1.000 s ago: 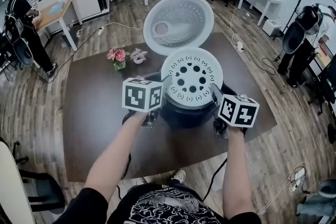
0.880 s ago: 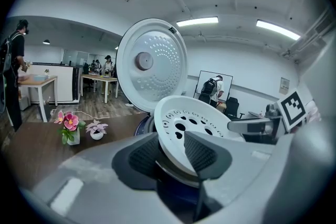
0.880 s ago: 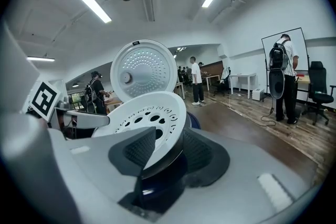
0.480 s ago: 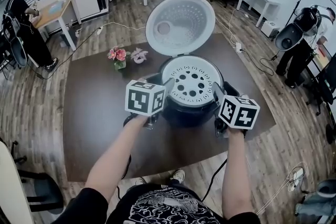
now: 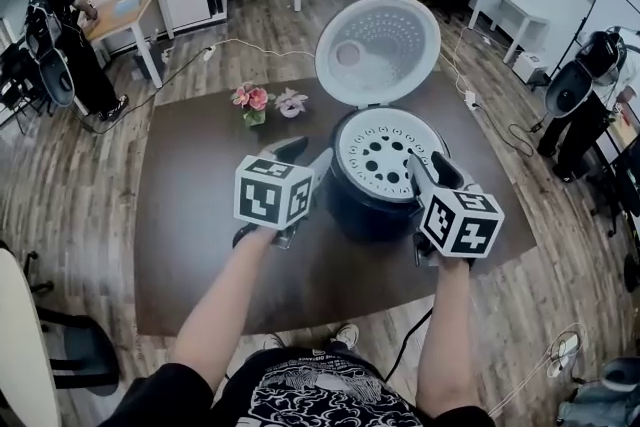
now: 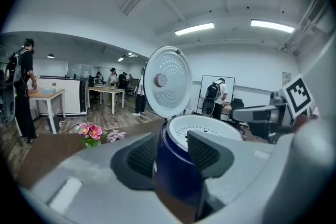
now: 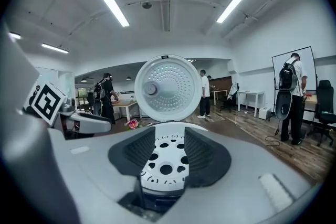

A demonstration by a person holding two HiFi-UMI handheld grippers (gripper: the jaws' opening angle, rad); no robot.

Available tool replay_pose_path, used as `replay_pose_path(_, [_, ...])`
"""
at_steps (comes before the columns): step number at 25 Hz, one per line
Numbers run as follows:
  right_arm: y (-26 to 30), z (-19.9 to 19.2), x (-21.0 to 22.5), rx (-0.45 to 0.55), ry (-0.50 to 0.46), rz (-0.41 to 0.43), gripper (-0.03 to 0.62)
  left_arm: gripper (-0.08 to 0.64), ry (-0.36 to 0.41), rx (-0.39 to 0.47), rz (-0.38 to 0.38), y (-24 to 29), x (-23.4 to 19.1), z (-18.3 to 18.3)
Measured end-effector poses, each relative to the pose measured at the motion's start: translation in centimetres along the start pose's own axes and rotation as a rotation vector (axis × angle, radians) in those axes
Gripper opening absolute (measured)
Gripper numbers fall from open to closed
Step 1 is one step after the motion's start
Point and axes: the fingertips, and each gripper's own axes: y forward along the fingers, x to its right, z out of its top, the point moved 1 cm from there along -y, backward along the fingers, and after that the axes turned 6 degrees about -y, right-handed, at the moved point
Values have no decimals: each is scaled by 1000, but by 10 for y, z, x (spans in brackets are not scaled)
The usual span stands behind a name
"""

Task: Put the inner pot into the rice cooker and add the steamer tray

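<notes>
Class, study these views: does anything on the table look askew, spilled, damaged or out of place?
Nothing stands out. The steamer tray sits level in the rice cooker, whose lid stands open behind it; the small flower arrangement is upright on the table. No spill or damage shows.

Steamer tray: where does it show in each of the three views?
Head view: steamer tray centre-right, seated atop the cooker.
Left gripper view: right of centre, partly behind the right jaw.
Right gripper view: low centre, seen between the jaws.
Shared landmark: the open lid, upright behind it.
</notes>
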Motion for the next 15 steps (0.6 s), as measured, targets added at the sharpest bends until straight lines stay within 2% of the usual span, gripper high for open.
replay_pose_path(6, [4,8,-52,20,-36,82,138,189,-12,51,53,-38,-24,0])
replay_pose_path(10, [11,3,-82,31,-48,119,87,166,6,56,92,-59,-48,-8])
replay_pose_path(15, [12,-2,-85,37,-64,117,28,116,3,80,145,-80,-67,-11])
